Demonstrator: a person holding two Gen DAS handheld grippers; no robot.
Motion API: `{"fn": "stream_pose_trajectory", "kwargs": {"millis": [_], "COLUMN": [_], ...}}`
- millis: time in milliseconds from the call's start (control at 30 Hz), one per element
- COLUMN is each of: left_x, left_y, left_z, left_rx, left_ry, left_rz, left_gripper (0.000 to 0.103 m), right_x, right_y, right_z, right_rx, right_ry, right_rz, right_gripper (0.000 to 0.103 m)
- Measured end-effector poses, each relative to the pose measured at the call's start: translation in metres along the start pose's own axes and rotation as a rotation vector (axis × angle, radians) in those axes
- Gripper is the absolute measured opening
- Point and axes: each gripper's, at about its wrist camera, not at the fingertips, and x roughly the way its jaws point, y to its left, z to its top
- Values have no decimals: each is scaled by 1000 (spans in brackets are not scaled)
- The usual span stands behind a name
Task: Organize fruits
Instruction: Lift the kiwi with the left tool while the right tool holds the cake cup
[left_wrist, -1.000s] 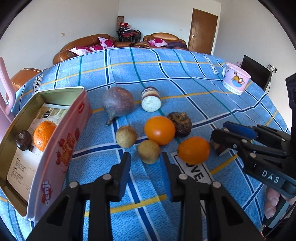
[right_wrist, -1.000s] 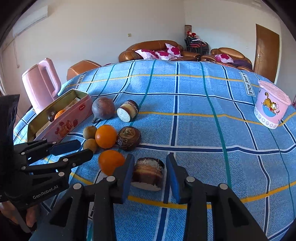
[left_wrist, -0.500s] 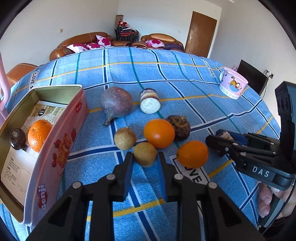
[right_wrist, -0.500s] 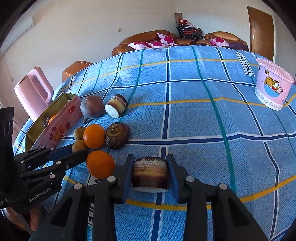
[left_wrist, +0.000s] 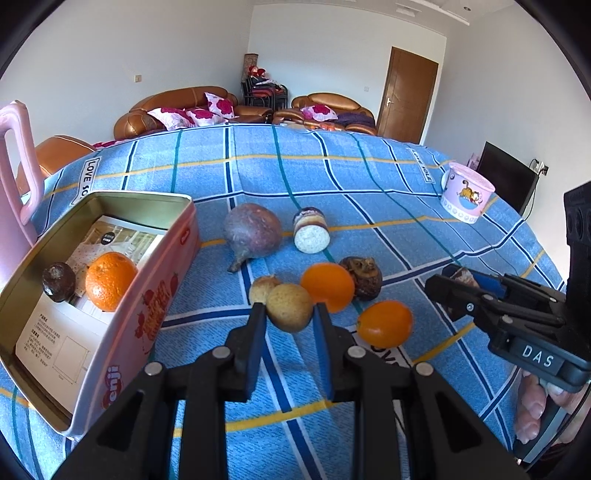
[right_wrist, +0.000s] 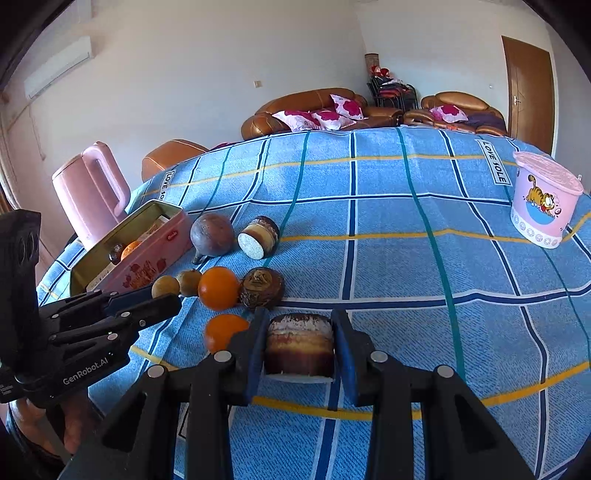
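Clamping a small tan round fruit (left_wrist: 289, 307) between its two blue-padded fingers (left_wrist: 255, 339), the left gripper (left_wrist: 289, 314) slants downward over the blue checked surface (left_wrist: 369, 206), closed as far as the fruit allows. The fruit sits at the very fingertips, and whether it is lifted clear of the cloth cannot be told. A second tan fruit (left_wrist: 261, 288) lies just beyond the left finger, touching or nearly touching the held one. Just past the right finger is an orange (left_wrist: 327, 286), with a dark wrinkled fruit (left_wrist: 362, 277) beside it, and another orange (left_wrist: 385, 323) rests to the right of the fingers. Farther ahead lie a large purple fruit (left_wrist: 252, 232) and a small layered cylinder on its side (left_wrist: 311, 230). Left of the fingers stands an open pink tin (left_wrist: 147, 302) holding an orange (left_wrist: 110, 280) and a small dark fruit (left_wrist: 58, 281).

The right gripper (right_wrist: 300, 347), also angled downward, has its fingers (right_wrist: 345, 350) pressed against both sides of a brown layered cake-like piece (right_wrist: 300, 347), held a little way back from the tips. A person's fingers (left_wrist: 532, 406) wrap its handle. A pink cup with a cartoon cat (right_wrist: 543, 203) stands far off to the right.
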Motion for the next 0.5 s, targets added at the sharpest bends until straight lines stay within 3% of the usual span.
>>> {"fn": "stream_pose_trajectory", "kwargs": {"millis": [500], "left_x": [-20], "left_y": [1], "left_z": [-2], "left_rx": [-2], "left_ry": [-104], "left_rz": [38], "left_gripper": [27], "right_x": [-21], "right_y": [7], "right_z": [-2], "right_rx": [-42], "right_ry": [-108], "right_rz": [-5], "right_gripper": [37]}}
